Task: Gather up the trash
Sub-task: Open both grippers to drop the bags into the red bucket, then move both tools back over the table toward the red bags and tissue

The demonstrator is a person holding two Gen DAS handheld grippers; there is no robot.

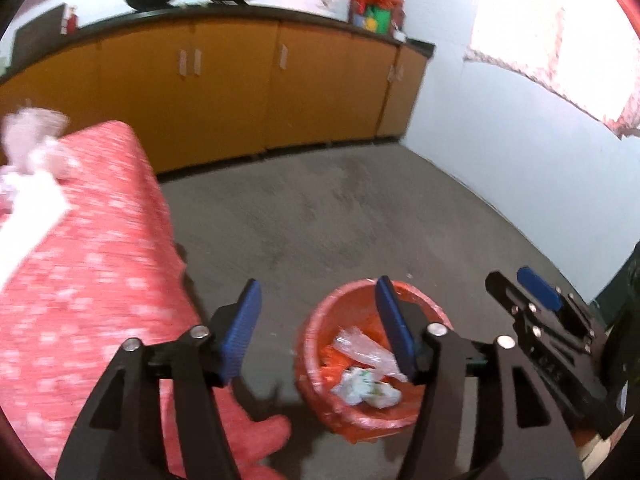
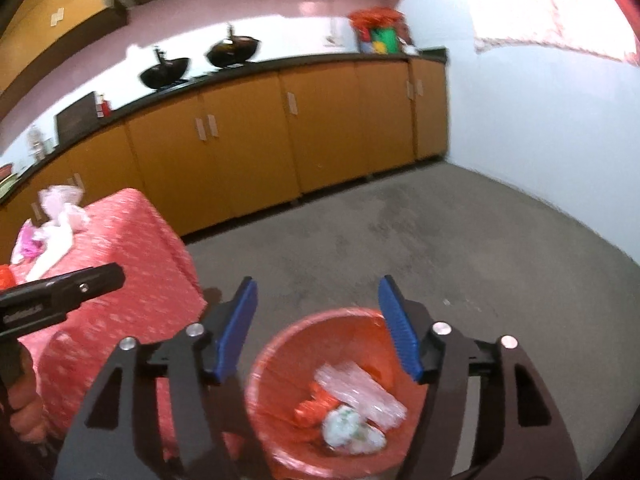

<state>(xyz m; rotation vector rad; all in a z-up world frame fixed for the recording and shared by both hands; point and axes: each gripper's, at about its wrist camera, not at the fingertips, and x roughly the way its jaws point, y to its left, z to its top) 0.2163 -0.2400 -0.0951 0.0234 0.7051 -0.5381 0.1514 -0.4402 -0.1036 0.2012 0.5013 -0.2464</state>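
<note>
Both grippers, left [image 1: 318,332] and right [image 2: 318,328], hang above the orange bin [image 2: 280,344], jaws wide, empty. Crumpled plastic wrappers [image 2: 52,216] at the worktop's [image 2: 140,264] far edge: light, soft, crinkly. Pinch a bunched fold.

Black linkage arms, silver screws, ribbed blue fingers [image 1: 242,332].

One bin [image 2: 280,344], two woks [image 2: 164,70]

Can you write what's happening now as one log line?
left tool: open, empty | right tool: open, empty | bin: holds trash | table: more trash
</note>
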